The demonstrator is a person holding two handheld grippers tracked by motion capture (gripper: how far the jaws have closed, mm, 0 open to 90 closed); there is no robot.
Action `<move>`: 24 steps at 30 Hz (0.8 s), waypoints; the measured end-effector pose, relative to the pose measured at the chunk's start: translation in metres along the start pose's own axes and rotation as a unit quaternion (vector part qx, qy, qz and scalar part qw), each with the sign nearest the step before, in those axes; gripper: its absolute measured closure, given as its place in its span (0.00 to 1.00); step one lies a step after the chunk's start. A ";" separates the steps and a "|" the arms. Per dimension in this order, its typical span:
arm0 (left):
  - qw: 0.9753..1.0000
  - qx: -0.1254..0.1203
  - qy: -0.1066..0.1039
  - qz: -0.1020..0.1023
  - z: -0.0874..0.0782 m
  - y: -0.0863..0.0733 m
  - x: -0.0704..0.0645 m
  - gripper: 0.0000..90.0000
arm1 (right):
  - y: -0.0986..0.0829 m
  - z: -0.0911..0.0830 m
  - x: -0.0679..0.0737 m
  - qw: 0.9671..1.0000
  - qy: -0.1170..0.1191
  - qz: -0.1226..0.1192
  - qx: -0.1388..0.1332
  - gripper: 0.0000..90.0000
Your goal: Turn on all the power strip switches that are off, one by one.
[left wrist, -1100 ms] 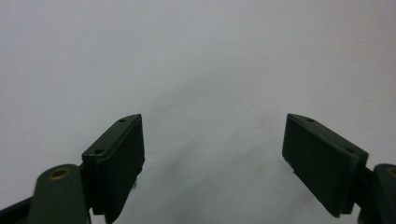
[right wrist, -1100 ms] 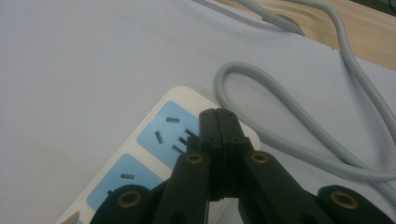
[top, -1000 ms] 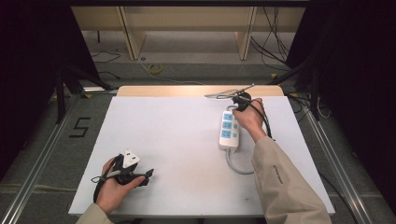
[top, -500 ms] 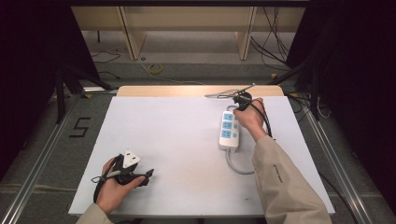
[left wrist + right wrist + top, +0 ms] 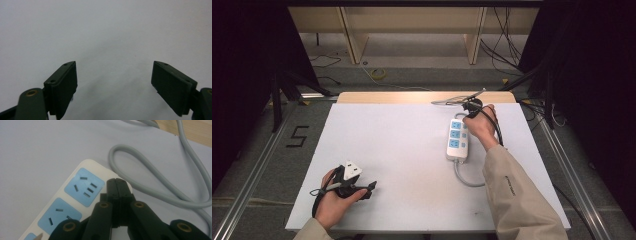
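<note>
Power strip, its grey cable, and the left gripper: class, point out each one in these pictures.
power strip [image 5: 456, 139], high view, on its middle blue socket.
grey cable [image 5: 140, 183], right gripper view, on the loop beside the strip.
left gripper [image 5: 113, 87], left gripper view, midway between its parted jaws.

Table, centre of frame: plain white top, light wood strip along far edge. Power strip, right of centre: white body w/ three pale blue socket panels, dark slots; grey cable looping at right of right gripper view. Left gripper, bottom of its view: black jaws, brass-coloured pivot pins. Right gripper, lower centre: same black w/ brass pins. Sleeve, lower right: beige. Floor, left: grey, black "5" mark.
</note>
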State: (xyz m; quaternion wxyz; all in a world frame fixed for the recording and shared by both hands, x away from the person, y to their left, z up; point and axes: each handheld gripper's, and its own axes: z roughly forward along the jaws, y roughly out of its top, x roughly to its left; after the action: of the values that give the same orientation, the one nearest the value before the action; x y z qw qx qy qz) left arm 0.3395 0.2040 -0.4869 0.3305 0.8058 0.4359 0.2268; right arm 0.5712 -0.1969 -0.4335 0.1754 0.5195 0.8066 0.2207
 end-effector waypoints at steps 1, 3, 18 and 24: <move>1.000 0.000 0.000 0.000 0.000 0.000 0.000 0.23 | 0.000 0.000 0.000 1.000 0.000 0.000 0.002 1.00; 1.000 -0.001 0.000 0.000 0.000 0.000 0.000 0.23 | 0.000 0.000 0.000 1.000 0.000 -0.001 0.004 1.00; 1.000 0.000 -0.001 -0.001 0.000 0.000 0.000 0.23 | 0.002 0.001 0.001 1.000 0.004 -0.002 0.016 1.00; 1.000 0.000 -0.001 -0.001 0.000 0.000 0.000 0.23 | 0.002 0.002 0.002 1.000 0.003 -0.005 0.019 1.00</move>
State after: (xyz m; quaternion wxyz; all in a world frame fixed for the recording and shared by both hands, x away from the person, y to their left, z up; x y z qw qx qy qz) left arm 0.3394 0.2037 -0.4876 0.3313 0.8057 0.4360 0.2260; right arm 0.5729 -0.1935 -0.4347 0.1645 0.5182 0.8136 0.2062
